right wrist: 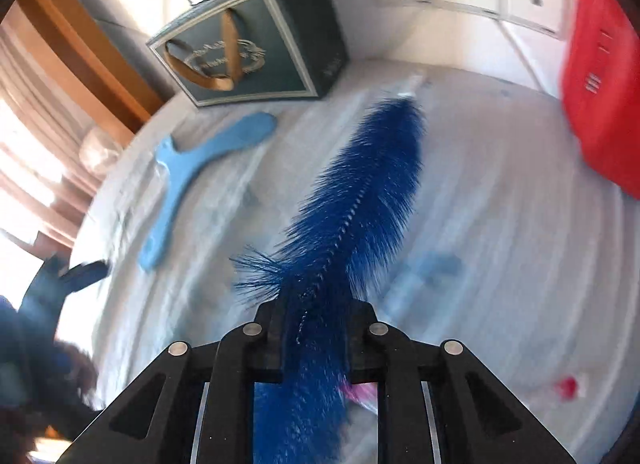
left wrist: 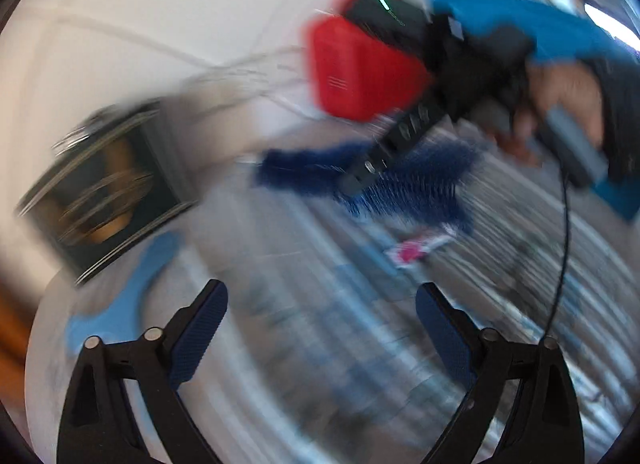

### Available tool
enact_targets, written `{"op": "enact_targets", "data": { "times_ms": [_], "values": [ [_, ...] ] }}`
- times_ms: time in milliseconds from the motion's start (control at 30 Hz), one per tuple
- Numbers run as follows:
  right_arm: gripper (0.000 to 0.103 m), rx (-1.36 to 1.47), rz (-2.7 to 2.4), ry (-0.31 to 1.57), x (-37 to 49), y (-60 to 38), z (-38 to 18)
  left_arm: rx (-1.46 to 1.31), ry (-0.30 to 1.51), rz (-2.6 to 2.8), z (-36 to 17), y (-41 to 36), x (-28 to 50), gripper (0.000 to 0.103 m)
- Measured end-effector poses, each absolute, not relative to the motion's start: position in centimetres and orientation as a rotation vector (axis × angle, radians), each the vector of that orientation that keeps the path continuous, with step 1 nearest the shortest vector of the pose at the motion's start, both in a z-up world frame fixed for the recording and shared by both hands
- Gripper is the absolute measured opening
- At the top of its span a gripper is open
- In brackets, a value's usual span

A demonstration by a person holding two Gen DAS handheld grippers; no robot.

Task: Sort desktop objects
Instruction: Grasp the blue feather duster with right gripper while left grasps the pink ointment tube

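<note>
White-covered desk (right wrist: 500, 264): right gripper (right wrist: 316, 328) clenched on blue bottle brush (right wrist: 360, 199), light, probably floppy; grip wire core. Left gripper (left wrist: 320, 328) released.

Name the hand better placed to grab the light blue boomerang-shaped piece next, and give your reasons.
Left. The left gripper is open and empty, with the light blue boomerang-shaped piece lying just beside it. The right gripper is shut on the dark blue bristle brush.
</note>
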State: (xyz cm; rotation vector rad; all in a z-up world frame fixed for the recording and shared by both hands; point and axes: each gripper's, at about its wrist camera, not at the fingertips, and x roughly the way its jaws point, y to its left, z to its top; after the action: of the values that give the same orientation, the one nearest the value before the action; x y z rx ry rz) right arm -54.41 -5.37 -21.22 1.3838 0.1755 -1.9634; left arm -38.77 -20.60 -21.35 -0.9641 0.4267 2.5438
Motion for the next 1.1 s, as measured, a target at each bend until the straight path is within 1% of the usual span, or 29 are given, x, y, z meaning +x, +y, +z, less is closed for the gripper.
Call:
{"op": "enact_targets", "data": {
  "times_ms": [133,200,233,300,333,367,467,567,600,633,667,700,833,933,1100],
  "values": [
    [0.017,1.400,-2.002,0.252,-54.6,-2.4,-21.2,-0.880,0.471,2.344,-22.6,-16.1,-41.2,0.084],
    [0.017,1.426,-2.009,0.286,-54.7,-0.9,-22.0,-0.848,0.507,2.207,-23.6,-13.9,-42.4,0.082],
    [0.017,1.446,-2.014,0.284,-55.0,-0.2,-22.6,-0.852,0.522,2.165,-24.0,-13.1,-42.9,0.079],
    [0.017,1.476,-2.021,0.250,-55.4,1.4,-23.5,-0.887,0.546,2.020,-25.7,-11.6,-44.4,0.063],
    [0.017,1.487,-2.024,0.220,-55.5,2.2,-23.8,-0.914,0.554,1.979,-26.4,-11.0,-44.9,0.060],
    [0.017,1.495,-2.021,0.188,-55.5,2.9,-24.1,-0.937,0.560,1.939,-27.1,-10.7,-45.4,0.053],
    [0.017,1.490,-2.020,0.131,-55.1,4.3,-24.3,-0.946,0.569,1.887,-28.0,-10.3,-46.4,0.049],
    [0.017,1.477,-2.024,0.085,-55.0,4.8,-24.3,-0.931,0.559,1.835,-27.7,-10.5,-47.0,0.048],
    [0.017,1.475,-2.022,0.071,-54.9,5.1,-24.3,-0.927,0.561,1.825,-27.6,-10.7,-47.0,0.045],
    [0.017,1.472,-2.022,0.060,-54.9,5.3,-24.4,-0.933,0.565,1.809,-27.5,-10.8,-47.0,0.040],
    [0.017,1.474,-2.027,0.052,-54.7,5.3,-24.6,-0.941,0.572,1.793,-27.3,-11.0,-46.9,0.020],
    [0.017,1.476,-2.033,0.046,-54.6,5.4,-24.7,-0.951,0.574,1.781,-27.2,-11.3,-46.8,0.018],
    [0.017,1.472,-2.072,0.023,-54.0,5.4,-25.6,-0.972,0.595,1.839,-27.5,-11.8,-44.5,0.017],
    [0.016,1.480,-2.040,-0.057,-53.4,5.3,-25.9,-1.005,0.554,1.959,-27.5,-12.2,-42.9,0.017],
    [0.016,1.471,-1.924,-0.305,-52.1,5.5,-25.7,-1.048,0.449,2.115,-25.9,-13.7,-40.4,0.017]
  ]
}}
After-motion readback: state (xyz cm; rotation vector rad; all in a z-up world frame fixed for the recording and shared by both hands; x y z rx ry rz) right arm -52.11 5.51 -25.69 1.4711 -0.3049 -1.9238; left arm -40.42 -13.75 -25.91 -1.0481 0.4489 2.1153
